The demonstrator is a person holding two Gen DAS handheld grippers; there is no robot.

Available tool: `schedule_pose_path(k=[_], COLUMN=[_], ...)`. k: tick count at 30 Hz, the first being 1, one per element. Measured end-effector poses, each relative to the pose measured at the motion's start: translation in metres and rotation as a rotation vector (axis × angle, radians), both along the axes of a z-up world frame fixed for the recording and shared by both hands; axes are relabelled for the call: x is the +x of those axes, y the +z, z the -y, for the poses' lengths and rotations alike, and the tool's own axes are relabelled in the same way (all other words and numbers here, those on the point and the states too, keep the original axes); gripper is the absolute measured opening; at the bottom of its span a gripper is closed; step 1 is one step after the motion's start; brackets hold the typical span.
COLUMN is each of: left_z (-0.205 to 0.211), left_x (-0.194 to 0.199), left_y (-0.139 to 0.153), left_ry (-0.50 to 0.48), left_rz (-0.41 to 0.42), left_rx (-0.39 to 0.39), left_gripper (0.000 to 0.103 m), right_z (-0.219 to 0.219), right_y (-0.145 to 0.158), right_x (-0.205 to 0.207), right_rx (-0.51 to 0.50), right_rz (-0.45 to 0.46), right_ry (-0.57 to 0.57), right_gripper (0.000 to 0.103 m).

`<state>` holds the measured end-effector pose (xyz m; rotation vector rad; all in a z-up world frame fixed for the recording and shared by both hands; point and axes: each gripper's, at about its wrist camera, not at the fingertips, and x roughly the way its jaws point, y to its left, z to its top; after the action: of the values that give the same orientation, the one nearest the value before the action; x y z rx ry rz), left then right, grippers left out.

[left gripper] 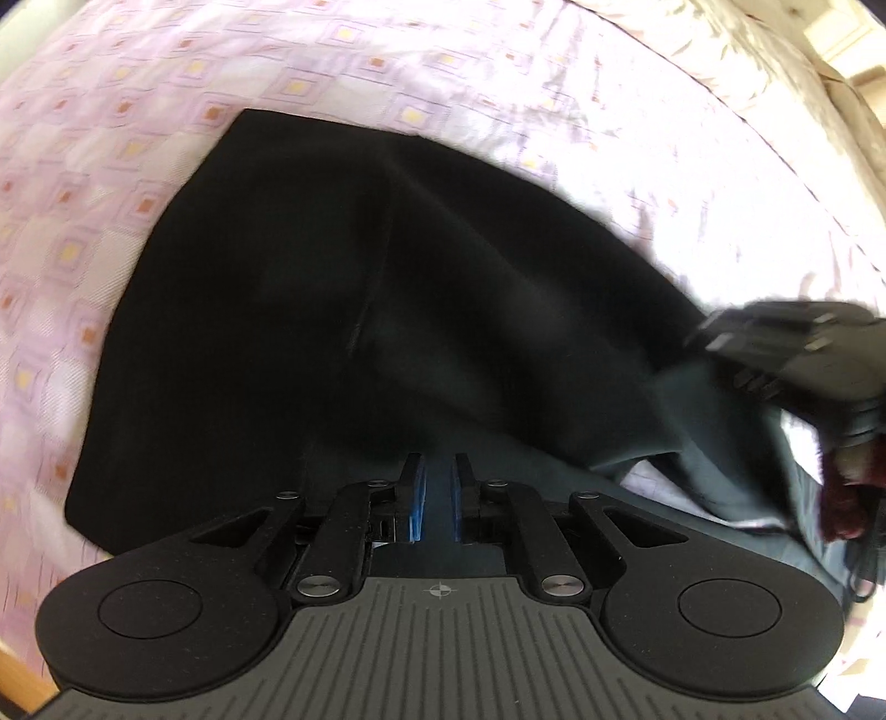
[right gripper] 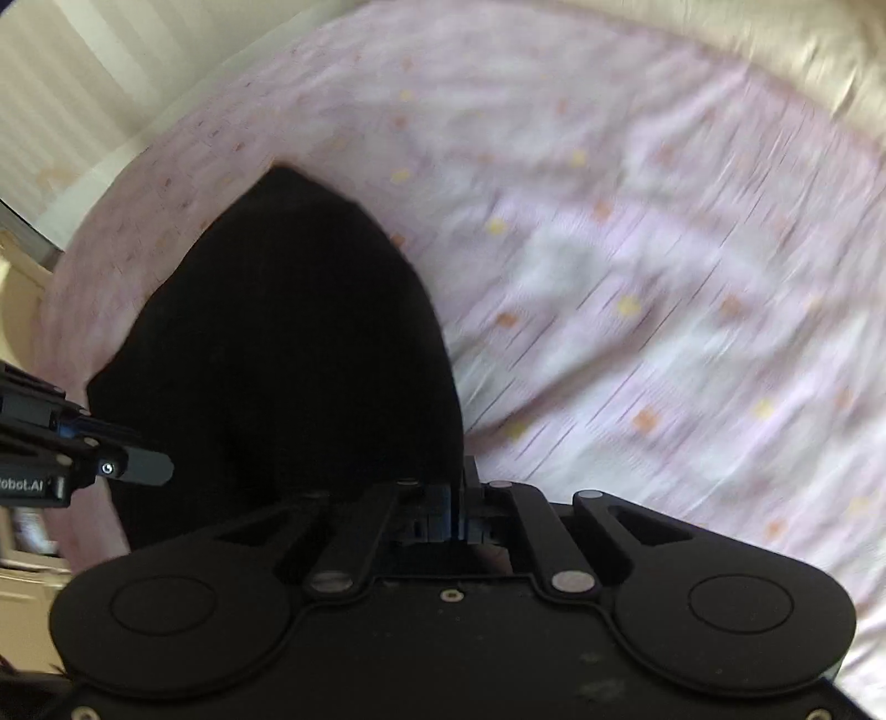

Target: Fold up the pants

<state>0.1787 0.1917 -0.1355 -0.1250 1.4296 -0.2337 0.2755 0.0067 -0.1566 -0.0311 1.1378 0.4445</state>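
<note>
Black pants (left gripper: pixel 310 310) lie on a pink patterned bedsheet (left gripper: pixel 111 166). My left gripper (left gripper: pixel 440 471) is shut on the near edge of the pants, dark cloth showing between its blue pads. The right gripper shows at the right of the left wrist view (left gripper: pixel 786 354), over the pants' right edge. In the right wrist view the pants (right gripper: pixel 288 343) stretch away to the left. My right gripper (right gripper: pixel 457 487) is shut on their near edge. The left gripper shows at the left edge of that view (right gripper: pixel 83 465). The view is blurred.
The bedsheet (right gripper: pixel 637 304) spreads wide to the right of the pants. A cream quilt (right gripper: pixel 775 50) lies along the far side. A pale wall (right gripper: pixel 83 66) stands beyond the bed's left edge. A wooden edge (left gripper: pixel 16 681) shows at the lower left.
</note>
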Motion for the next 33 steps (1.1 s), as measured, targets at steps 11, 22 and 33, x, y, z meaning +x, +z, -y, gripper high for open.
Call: schedule_pose_path(k=[11, 22, 33], left_z=[0.004, -0.096, -0.128], left_x=[0.028, -0.001, -0.02], left_y=[-0.052, -0.023, 0.062], left_ry=[-0.088, 0.199, 0.408], left_rz=[-0.066, -0.014, 0.294], left_rx=[0.006, 0.074, 0.046], left_gripper=[0.009, 0.01, 0.01], right_z=[-0.016, -0.084, -0.097], right_y=[0.076, 0.02, -0.023], right_x=[-0.066, -0.165, -0.174], right_rx=[0.022, -0.026, -0.101], right_rz=[0.173, -0.025, -0.116], right_ry=[-0.007, 0.316, 0.269], right_gripper=[0.004, 0.004, 0.004])
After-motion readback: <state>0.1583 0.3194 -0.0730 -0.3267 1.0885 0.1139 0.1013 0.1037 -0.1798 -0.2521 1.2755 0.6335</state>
